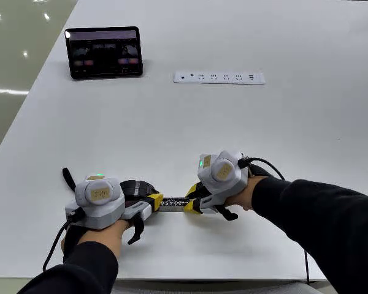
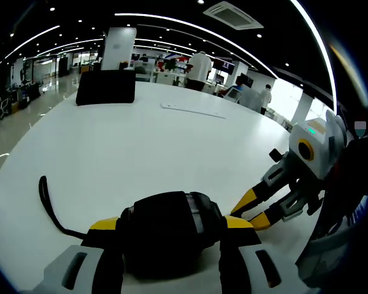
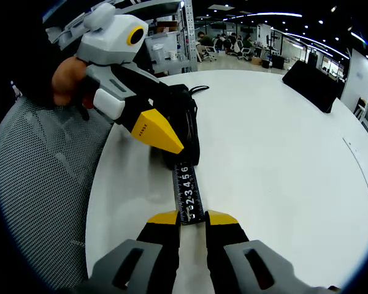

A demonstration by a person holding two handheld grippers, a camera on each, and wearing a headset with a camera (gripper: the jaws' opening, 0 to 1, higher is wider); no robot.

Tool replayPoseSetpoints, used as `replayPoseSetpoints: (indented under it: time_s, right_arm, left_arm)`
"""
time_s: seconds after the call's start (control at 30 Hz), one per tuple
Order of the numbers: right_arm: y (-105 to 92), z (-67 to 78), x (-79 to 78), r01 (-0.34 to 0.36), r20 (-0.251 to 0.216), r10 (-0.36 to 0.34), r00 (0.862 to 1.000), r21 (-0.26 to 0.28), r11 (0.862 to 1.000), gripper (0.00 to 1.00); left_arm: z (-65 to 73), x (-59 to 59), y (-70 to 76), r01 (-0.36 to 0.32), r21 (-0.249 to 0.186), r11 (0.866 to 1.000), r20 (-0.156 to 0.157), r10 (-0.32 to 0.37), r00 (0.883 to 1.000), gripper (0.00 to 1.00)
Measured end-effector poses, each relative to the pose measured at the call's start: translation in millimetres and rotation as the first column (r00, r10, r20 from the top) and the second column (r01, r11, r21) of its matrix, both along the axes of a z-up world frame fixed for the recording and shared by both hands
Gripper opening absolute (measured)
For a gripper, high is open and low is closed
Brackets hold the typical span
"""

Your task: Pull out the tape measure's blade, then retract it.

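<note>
Grey-white housings (image 1: 100, 199) on left gripper (image 1: 148, 200) and right gripper (image 1: 191, 203), black jaws tipped yellow, green lights (image 1: 201, 163), trailing black cables (image 1: 267, 162); dark long sleeves (image 1: 319, 214).

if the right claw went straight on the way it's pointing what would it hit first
Probably the tape measure's black case. The right claw, shut on the blade, points along it towards that case, which the left claw is clamped around. Depth is hard to judge.

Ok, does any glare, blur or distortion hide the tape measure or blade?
Head view: even light, soft shadows, no glare on the table; the blade is tiny. Left gripper view: fisheye bending, tape measure dark, detail lost. Right gripper view: blade numbers sharp.
</note>
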State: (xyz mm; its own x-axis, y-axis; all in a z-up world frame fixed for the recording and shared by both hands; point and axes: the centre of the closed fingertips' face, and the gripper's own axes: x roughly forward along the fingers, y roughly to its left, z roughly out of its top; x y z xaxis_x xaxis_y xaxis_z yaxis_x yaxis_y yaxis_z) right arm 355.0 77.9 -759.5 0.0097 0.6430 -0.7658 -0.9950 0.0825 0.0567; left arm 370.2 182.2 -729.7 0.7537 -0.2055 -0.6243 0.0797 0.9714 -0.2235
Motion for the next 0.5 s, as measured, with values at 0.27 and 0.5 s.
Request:
replayPoseSetpoints:
  time_s: [0.27, 0.5]
  right_arm:
    - [8.8, 0.7, -0.3, 0.009, -0.015, -0.009, 1.000, 0.012, 1.000, 0.11]
    - [15.5, 0.4, -0.4, 0.008, -0.018, -0.007, 1.000, 0.023, 1.000, 0.11]
  left_arm:
    - [0.6, 0.5, 0.0, 0.000, -0.004, 1.000, -0.001, 0.000, 1.000, 0.59]
    - [0.5, 0.7, 0.2, 0.003, -0.004, 1.000, -0.002, -0.003, 1.000, 0.59]
